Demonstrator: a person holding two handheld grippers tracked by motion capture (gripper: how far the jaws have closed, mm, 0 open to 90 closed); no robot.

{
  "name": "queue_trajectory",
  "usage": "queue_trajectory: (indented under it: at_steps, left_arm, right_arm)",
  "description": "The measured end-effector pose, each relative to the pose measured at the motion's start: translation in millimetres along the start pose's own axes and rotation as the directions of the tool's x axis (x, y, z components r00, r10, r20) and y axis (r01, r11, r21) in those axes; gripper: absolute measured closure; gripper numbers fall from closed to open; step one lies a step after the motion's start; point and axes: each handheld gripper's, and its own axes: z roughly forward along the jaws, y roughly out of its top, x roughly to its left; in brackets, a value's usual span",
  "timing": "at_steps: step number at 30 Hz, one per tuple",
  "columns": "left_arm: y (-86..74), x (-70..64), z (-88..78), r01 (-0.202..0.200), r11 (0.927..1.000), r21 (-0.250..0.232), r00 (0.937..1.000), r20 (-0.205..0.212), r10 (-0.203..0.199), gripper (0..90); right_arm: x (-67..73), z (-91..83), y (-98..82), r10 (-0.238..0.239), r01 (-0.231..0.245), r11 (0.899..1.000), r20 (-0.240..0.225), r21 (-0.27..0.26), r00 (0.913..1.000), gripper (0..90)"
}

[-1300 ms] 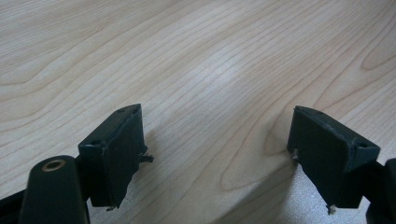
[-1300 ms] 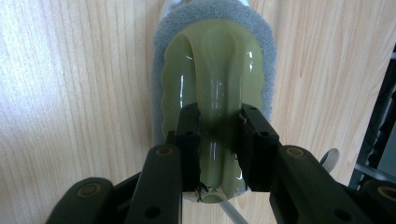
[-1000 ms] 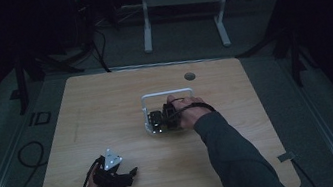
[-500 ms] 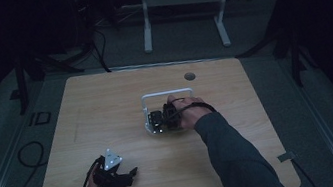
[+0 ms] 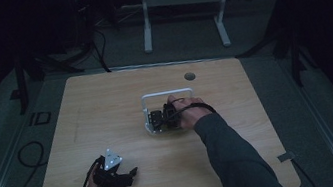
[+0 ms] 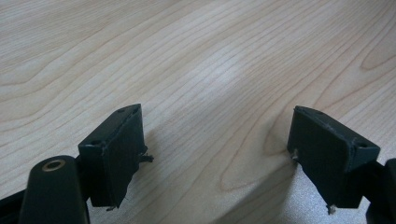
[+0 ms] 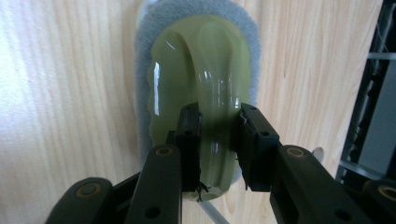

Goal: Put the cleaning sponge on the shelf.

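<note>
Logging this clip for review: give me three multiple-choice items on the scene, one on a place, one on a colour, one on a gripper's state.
1. Where on the table is the left gripper?
A. near the person's edge, left of the other hand
B. at the far edge by the round hole
C. inside the white frame

2. What colour is the scrubber handle?
A. red
B. translucent yellow-green
C. black

3. How does the right gripper stand?
A. wide open above bare wood
B. shut with nothing between the jaws
C. shut on the scrubber's handle

Answers:
1 A, the high view shows it low and left on the wood.
2 B, the right gripper view shows a glossy yellow-green handle over a grey pad.
3 C, both pads press the handle's sides in the right gripper view.
</note>
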Motion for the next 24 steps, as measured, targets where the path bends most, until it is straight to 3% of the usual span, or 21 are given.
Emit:
queue_trajectory:
  at_steps: [8,24]
  left_arm:
    - [0.0,0.0,-0.1,-0.001,1.0000,0.000,1.0000,-0.001,0.001,19.1]
    - [0.0,0.1,-0.1,-0.002,1.0000,0.002,1.0000,0.000,0.002,19.1]
  right_arm:
    - [-0.7,5.3,-0.8,0.014,-0.015,1.000,0.027,0.011,0.9995,71.6]
    - [-0.2,-0.2,-10.2,0.063,-0.063,0.998,0.034,-0.027,0.9974,54.6]
